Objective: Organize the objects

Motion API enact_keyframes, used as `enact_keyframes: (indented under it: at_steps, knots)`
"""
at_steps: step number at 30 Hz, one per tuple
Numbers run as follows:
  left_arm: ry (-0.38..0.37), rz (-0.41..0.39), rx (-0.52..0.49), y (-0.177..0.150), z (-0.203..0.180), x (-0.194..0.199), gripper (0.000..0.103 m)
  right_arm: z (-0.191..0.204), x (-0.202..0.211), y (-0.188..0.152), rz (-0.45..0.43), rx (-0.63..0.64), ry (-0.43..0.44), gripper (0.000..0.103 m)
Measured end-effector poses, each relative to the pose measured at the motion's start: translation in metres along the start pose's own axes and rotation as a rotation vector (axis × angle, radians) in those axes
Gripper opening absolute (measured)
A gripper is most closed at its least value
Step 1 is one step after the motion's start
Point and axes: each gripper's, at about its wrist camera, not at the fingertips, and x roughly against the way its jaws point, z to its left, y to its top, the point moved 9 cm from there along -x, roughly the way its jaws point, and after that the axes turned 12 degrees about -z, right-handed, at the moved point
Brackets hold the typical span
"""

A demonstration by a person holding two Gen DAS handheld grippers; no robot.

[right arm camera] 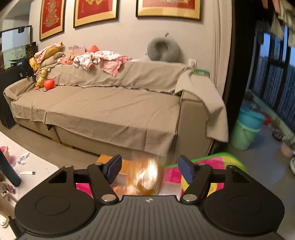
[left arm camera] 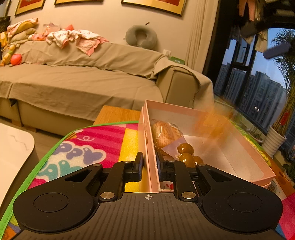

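pink box [left arm camera: 254, 162], open-topped and shallow, resting on a bright patterned play mat [left arm camera: 88, 145] over a wooden surface [left arm camera: 114, 113]; its near left wall stands between the two fingers of the left gripper [left arm camera: 149, 164], whose jaws are drawn nearly together and pinch that wall, one finger outside the box and one inside. contents at the near left end of the box: one clear pack of bread [left arm camera: 166, 133], light brown, lying along the left wall; one clear pouch of round brown-green pieces [left arm camera: 186, 153], just beside the bread and touching it, partly hidden behind the inner finger. the far right part of the box floor is bare white lining. one orange-brown item [left arm camera: 212, 125], heavily blurred, seen in mid-air above the middle of the box and apart from both fingers of either tool; what it is cannot be told. the same blurred item [right arm camera: 147, 177] shows in the right wrist view below and between the fingers of the right gripper [right arm camera: 149, 170], whose jaws stand wide apart with dark blue pads facing each other and nothing pressed between them. background: beige covered sofa [right arm camera: 110, 110] with a heap of pale and pink clothes [right arm camera: 103, 61] on its back, a grey neck pillow [right arm camera: 163, 49], an orange ball [right arm camera: 48, 84]; framed red pictures [right arm camera: 95, 11] on the wall; green bucket [right arm camera: 243, 133] by the dark window.
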Motion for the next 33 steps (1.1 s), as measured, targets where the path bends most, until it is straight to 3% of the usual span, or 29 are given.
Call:
enact_keyframes:
  at_steps: [11,21,23,25,27,33]
  knots:
    - [0.000,-0.001,0.000,0.001,-0.001,0.001,0.017,-0.062,-0.005,-0.040,0.083,-0.068,-0.076,0.073]
    - [0.016,-0.012,-0.018,0.005,-0.004,0.004,0.016,-0.142,-0.032,-0.117,0.175,-0.158,-0.127,0.076]
    - [0.021,-0.017,-0.028,0.006,-0.004,0.004,0.016,-0.153,-0.053,-0.131,0.194,-0.175,-0.130,0.073]
    - [0.021,-0.017,-0.029,0.005,-0.004,0.003,0.016,-0.157,-0.076,-0.141,0.215,-0.172,-0.119,0.056]
    - [0.019,-0.019,-0.028,0.004,-0.003,0.003,0.016,-0.156,-0.102,-0.147,0.239,-0.156,-0.114,0.046]
    - [0.012,-0.021,-0.019,0.004,-0.002,0.000,0.016,-0.159,-0.174,-0.153,0.247,-0.181,-0.094,0.044]
